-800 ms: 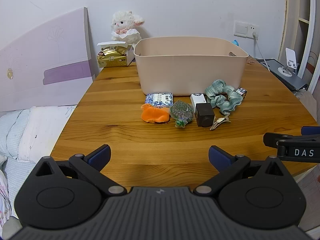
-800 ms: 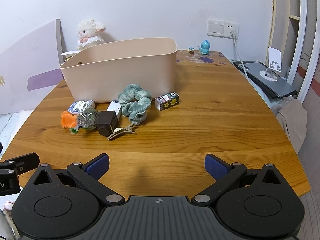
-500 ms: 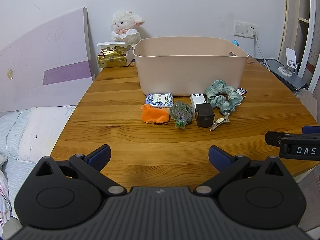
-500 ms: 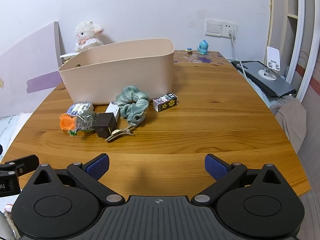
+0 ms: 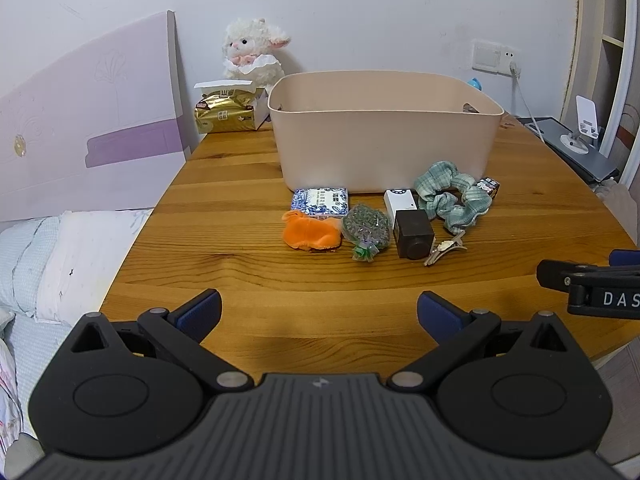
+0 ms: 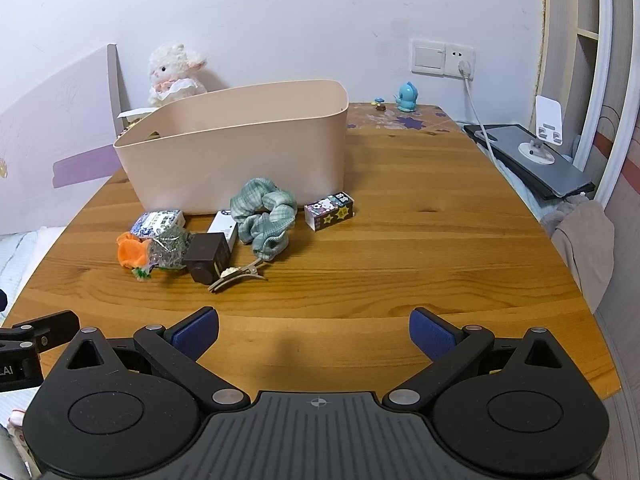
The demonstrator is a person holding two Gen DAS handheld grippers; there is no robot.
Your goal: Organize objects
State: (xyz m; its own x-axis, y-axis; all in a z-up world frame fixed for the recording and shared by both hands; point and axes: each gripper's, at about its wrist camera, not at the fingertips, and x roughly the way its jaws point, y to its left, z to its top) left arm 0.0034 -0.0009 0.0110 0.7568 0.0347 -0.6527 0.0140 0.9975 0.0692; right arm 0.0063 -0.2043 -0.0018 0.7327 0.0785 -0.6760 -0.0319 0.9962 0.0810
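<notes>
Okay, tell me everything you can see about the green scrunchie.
The green scrunchie is a gathered ring of pale green plaid fabric, soft and crumpled, lying flat on the wooden table just in front of the beige bin. It sits between the white box and the small patterned box. Neither gripper touches it.

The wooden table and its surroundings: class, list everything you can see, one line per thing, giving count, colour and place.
table: one, brown wood, centre
bin: one, beige, back of table
scrunchie: one, green, before bin
hair clip: one, tan, nearest front
dark cube: one, brown, beside clip
white box: one, behind cube
patterned box: one, dark, right of scrunchie
orange toy: one, left end
blue packet: one, behind toy
plush lamb: one, white, back wall
left gripper: black, jaws open
right gripper: black, jaws open
</notes>
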